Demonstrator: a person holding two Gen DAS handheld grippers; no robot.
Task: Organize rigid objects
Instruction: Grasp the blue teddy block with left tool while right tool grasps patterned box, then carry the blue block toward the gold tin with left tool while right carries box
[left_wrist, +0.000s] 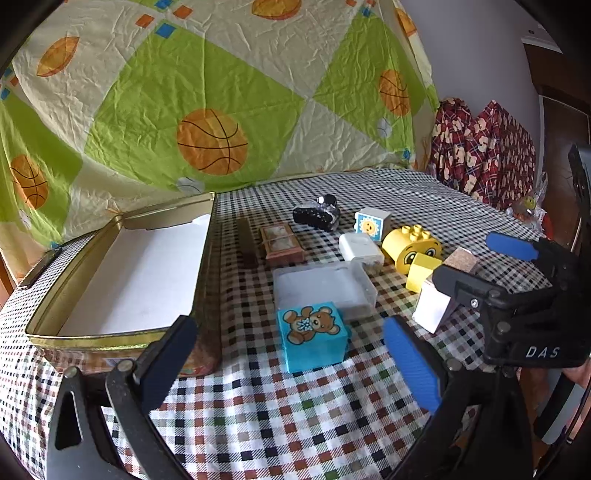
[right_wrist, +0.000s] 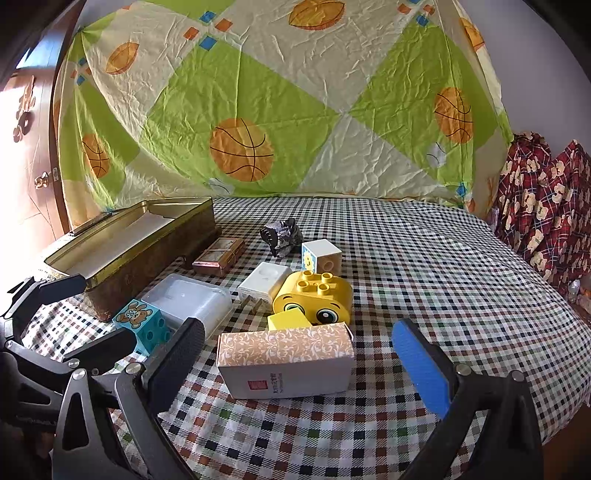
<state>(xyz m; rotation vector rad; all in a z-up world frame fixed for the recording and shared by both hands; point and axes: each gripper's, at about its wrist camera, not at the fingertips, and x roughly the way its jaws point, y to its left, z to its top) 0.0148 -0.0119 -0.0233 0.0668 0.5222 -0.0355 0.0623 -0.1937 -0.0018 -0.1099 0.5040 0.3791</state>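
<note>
My left gripper (left_wrist: 291, 354) fingers stand wide apart, the glossy turquoise bear block (left_wrist: 313, 336) between them, untouched. My right gripper (right_wrist: 299, 363) fingers, equally spread, flank the patterned cardboard box (right_wrist: 286, 363) on the checked table (right_wrist: 424, 266).

- Daylight, bright and even; soft shadows are cast beside objects.
- Overexposed glare is seen at the door (right_wrist: 22, 147), left edge of the right wrist view.
- Fisheye bending and dark vignetted corners are noted.
</note>
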